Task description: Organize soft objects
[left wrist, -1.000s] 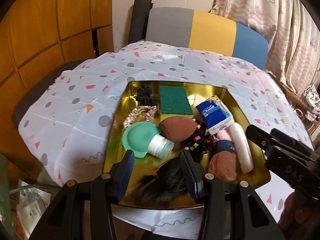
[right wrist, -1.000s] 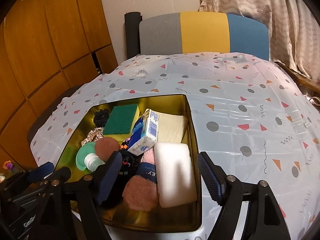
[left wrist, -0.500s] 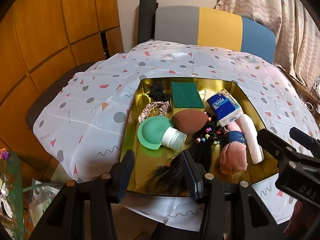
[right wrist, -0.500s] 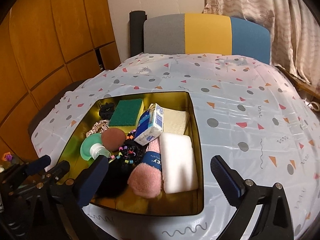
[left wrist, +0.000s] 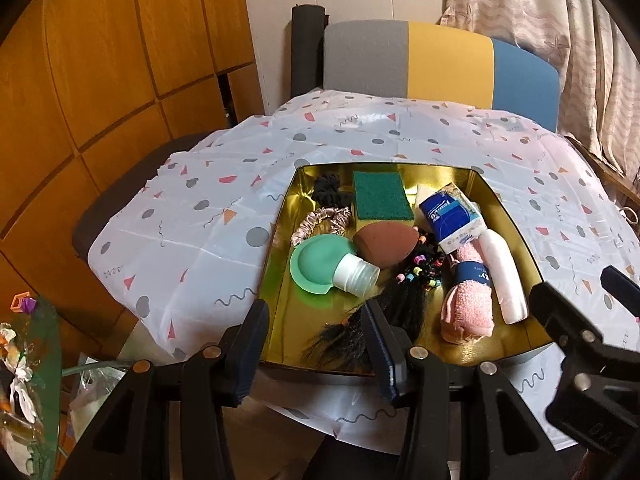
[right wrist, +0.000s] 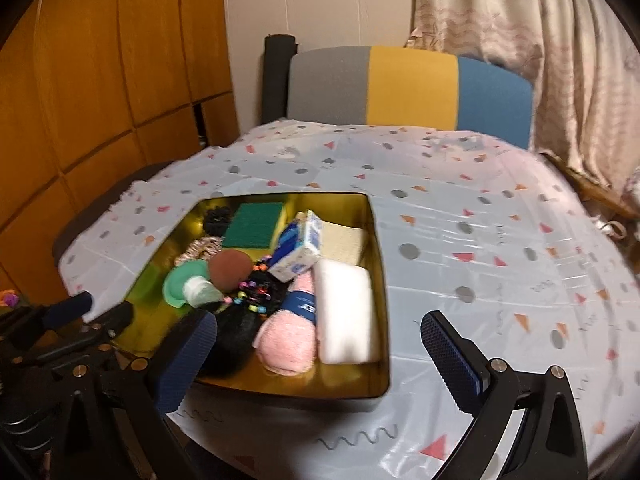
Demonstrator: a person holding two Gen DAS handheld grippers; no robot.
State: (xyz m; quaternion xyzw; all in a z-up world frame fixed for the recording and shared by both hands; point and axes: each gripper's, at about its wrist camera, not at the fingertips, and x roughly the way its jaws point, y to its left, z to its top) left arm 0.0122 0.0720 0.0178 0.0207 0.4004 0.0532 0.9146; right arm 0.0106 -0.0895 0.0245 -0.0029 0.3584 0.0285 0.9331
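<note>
A gold tin tray [left wrist: 282, 240] on the patterned tablecloth holds a green scouring sponge [left wrist: 382, 196], a brown makeup sponge [left wrist: 384, 242], a mint silicone bottle [left wrist: 320, 264], a rolled pink towel [left wrist: 468, 308], a white sponge [left wrist: 502, 276], a blue tissue pack [left wrist: 452, 216], two scrunchies and a black beaded hairpiece [left wrist: 400, 300]. My left gripper [left wrist: 316, 344] hovers open at the tray's near edge, holding nothing. My right gripper [right wrist: 320, 356] stands wide open over the tray's near right corner [right wrist: 382, 380], also with nothing in it. The pink towel [right wrist: 286, 340] and white sponge [right wrist: 346, 316] lie just beyond it.
A chair [left wrist: 440, 64] with a grey, yellow and blue back stands behind the table. Wooden panelling [left wrist: 100, 80] runs along the left, curtains [right wrist: 560, 60] hang at the right. Bags and clutter [left wrist: 24, 360] sit low at the left. Bare tablecloth [right wrist: 500, 260] spreads right of the tray.
Both grippers have drawn back from the tray, so it looks smaller and farther. The right jaws have spread wider. The hairpiece is no longer between the left fingers.
</note>
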